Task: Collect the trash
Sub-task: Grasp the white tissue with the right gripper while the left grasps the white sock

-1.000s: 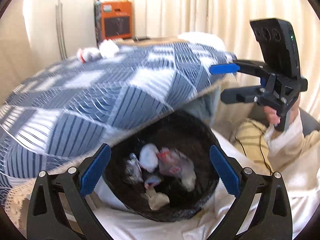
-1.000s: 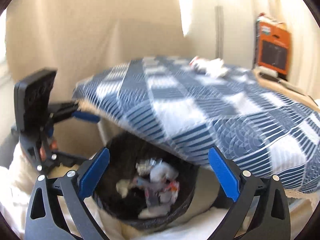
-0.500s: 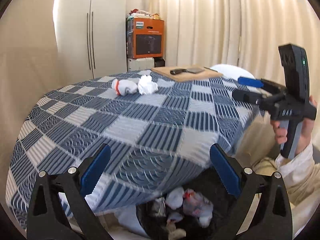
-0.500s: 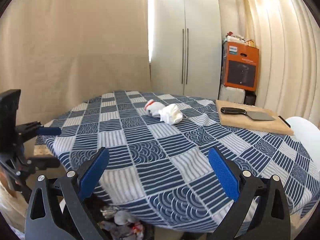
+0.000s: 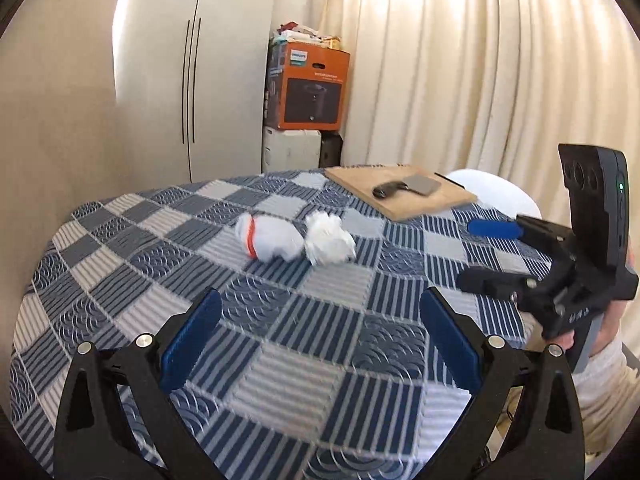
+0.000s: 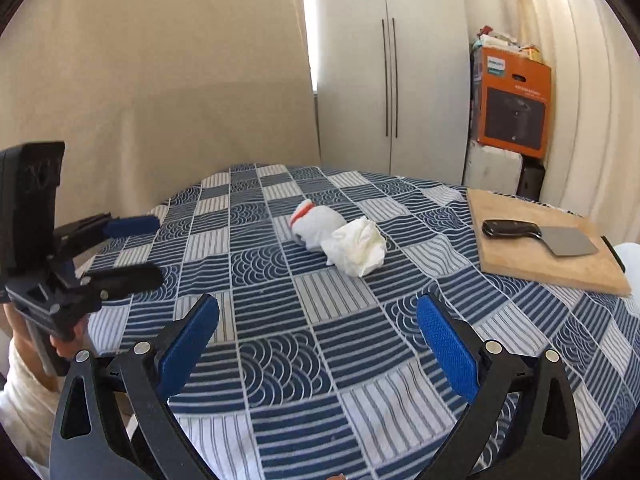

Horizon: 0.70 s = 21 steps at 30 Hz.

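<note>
Two pieces of trash lie side by side in the middle of the round table with the blue checked cloth (image 5: pixel 332 344): a white wad with a red band (image 5: pixel 266 240) and a crumpled white tissue (image 5: pixel 329 239). They also show in the right wrist view, the wad (image 6: pixel 316 226) and the tissue (image 6: pixel 356 247). My left gripper (image 5: pixel 320 332) is open and empty above the table's near edge. My right gripper (image 6: pixel 318 330) is open and empty, also short of the trash. Each gripper shows in the other's view, the right gripper (image 5: pixel 480 254) and the left gripper (image 6: pixel 138 246). The bin is out of view.
A wooden cutting board (image 5: pixel 400 194) with a cleaver (image 5: pixel 408 188) lies at the table's far right; it also shows in the right wrist view (image 6: pixel 548 240). An orange box (image 5: pixel 310 86), a white wardrobe (image 5: pixel 192 80) and curtains (image 5: pixel 480 60) stand behind. A white chair (image 5: pixel 496 192) sits beyond the board.
Both grippers have risen from the black trash bin below the table edge to above the tabletop. The bin has dropped out of view. Both stay open.
</note>
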{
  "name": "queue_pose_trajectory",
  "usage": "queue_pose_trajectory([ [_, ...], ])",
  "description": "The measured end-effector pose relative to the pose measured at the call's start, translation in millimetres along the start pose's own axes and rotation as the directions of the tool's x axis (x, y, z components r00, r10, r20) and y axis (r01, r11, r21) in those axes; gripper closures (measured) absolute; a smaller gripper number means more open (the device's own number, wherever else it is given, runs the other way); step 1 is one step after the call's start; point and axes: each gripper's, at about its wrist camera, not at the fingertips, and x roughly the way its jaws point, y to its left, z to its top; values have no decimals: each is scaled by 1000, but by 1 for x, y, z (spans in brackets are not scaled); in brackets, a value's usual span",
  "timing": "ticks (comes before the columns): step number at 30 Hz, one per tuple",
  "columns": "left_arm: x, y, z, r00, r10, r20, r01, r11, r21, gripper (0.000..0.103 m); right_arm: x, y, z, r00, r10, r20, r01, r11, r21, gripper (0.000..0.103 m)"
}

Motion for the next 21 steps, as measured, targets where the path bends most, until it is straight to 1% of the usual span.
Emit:
queue_pose_trajectory([
  [2,18,12,12,998,-50,-23,50,999,-15,6,17,-8,10,999,28,-31,-28,1000,14,8],
  [3,27,18,17,998,-50,-37,49,998,-29,6,26,-11,14,999,25,-42,-24,1000,15,8],
  [5,45,29,26,998,-22,-55,20,999,-43,6,43,-19,20,998,4,-70,-3,1000,16,8],
  [8,71,45,37,996,5,-87,-10,998,-63,6,71,-34,30,992,20,-123,-16,999,39,8],
  [10,87,53,44,994,40,-103,-46,997,-60,6,86,-39,35,988,10,-151,-6,1000,27,8],
  [12,99,59,48,991,59,-121,-67,996,-59,6,101,-43,38,984,2,-177,0,1000,13,8],
  [17,132,68,59,981,90,-172,-101,993,-57,6,130,-51,46,970,73,-232,-75,997,2,8],
  [21,153,73,57,976,66,-208,-83,994,-74,6,152,-57,45,961,99,-256,-105,994,-9,8],
])
